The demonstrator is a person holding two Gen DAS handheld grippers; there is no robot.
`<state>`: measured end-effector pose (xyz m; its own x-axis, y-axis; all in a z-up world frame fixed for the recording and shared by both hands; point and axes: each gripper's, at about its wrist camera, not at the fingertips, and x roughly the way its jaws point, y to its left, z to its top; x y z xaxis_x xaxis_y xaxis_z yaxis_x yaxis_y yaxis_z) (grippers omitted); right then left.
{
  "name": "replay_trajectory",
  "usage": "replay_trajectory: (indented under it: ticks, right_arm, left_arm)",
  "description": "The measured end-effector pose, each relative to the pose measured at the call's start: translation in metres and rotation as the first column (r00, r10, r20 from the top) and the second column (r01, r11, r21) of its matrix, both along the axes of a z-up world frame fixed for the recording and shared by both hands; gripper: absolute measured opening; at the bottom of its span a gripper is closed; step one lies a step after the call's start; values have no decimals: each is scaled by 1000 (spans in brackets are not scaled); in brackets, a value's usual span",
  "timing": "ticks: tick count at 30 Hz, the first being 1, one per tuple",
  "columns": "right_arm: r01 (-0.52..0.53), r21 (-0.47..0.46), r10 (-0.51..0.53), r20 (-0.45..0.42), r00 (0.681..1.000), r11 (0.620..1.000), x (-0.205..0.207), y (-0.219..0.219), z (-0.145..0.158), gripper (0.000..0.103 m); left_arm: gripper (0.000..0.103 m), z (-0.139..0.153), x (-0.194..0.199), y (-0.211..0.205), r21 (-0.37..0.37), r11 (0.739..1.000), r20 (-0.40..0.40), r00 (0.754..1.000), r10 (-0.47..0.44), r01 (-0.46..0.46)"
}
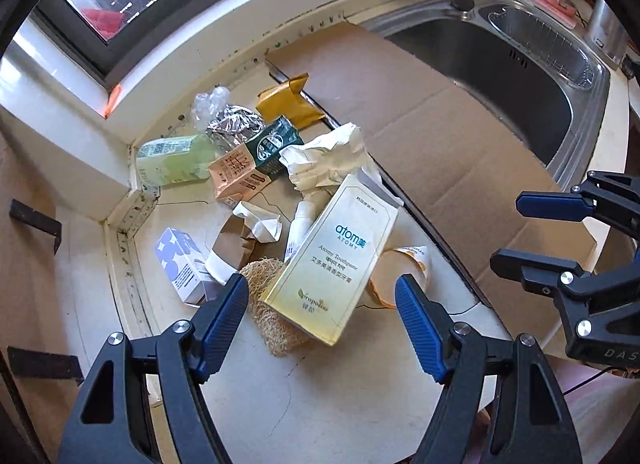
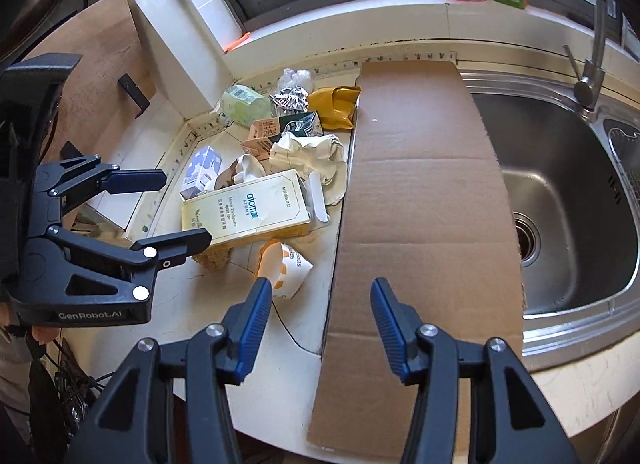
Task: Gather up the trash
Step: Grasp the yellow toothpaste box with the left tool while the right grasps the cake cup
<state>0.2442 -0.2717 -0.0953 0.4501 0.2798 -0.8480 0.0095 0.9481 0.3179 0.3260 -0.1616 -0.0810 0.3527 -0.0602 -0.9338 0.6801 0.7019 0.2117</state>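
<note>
Trash lies in a loose pile on the pale countertop (image 1: 340,404), in the corner below the window and left of a flattened cardboard sheet (image 2: 420,191) that reaches to the rim of the steel sink (image 2: 560,191).

Pile contents, near edge to wall:
- A cream toothpaste box (image 1: 336,260) lies flat on top of a fibrous loofah pad (image 1: 272,324).
- A crushed paper cup (image 2: 286,270) lies on its side just right of the box, close to the cardboard edge.
- A blue-and-white small carton (image 1: 180,264) rests left of the box.
- Crumpled white paper (image 1: 324,159) sits behind the box, with a white tube (image 1: 298,232) beside it.
- A peach carton (image 1: 236,179) and a dark green carton (image 1: 276,143) touch each other.
- A pale green bottle (image 1: 172,159), a foil wrapper (image 1: 232,127) and a yellow pouch (image 1: 288,99) lie nearest the wall.

Left gripper (image 1: 322,296): jaws apart, empty, hovering over the near end of the toothpaste box and the loofah pad. Contact with either cannot be confirmed.

Right gripper (image 2: 320,304): jaws apart, empty, above the near part of the cardboard sheet, just right of the paper cup.

Two pouches stand on the window ledge (image 2: 360,23).
</note>
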Motion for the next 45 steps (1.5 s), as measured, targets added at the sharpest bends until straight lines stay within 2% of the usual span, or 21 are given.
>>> replay_trajectory:
  ticks: [10, 15, 23, 29, 34, 39, 45]
  right_arm:
    - [-107, 10, 108, -28, 994, 994, 29, 14, -22, 52]
    - [-135, 22, 135, -36, 990, 991, 34, 15, -27, 52]
    - [-186, 24, 187, -40, 981, 982, 36, 18, -33, 52]
    - [-217, 38, 219, -41, 975, 975, 41, 25, -37, 52]
    - [-263, 26, 264, -39, 964, 965, 46, 39, -40, 52]
    - [-305, -1, 304, -42, 952, 952, 49, 54, -46, 52]
    - [-341, -46, 339, -48, 940, 939, 53, 68, -55, 52]
  left_arm:
    - [74, -34, 22, -8, 85, 994, -65, 996, -57, 62]
    - [61, -52, 23, -12, 110, 991, -97, 993, -64, 74]
    - [57, -49, 16, -14, 94, 993, -56, 996, -63, 68]
    - [55, -26, 9, 5, 33, 999, -34, 999, 23, -22]
    - [54, -10, 0, 30, -29, 991, -28, 991, 131, -132]
    - [54, -4, -10, 58, -104, 958, -38, 964, 265, -267]
    - [54, -1, -27, 80, -179, 910, -54, 927, 371, -375]
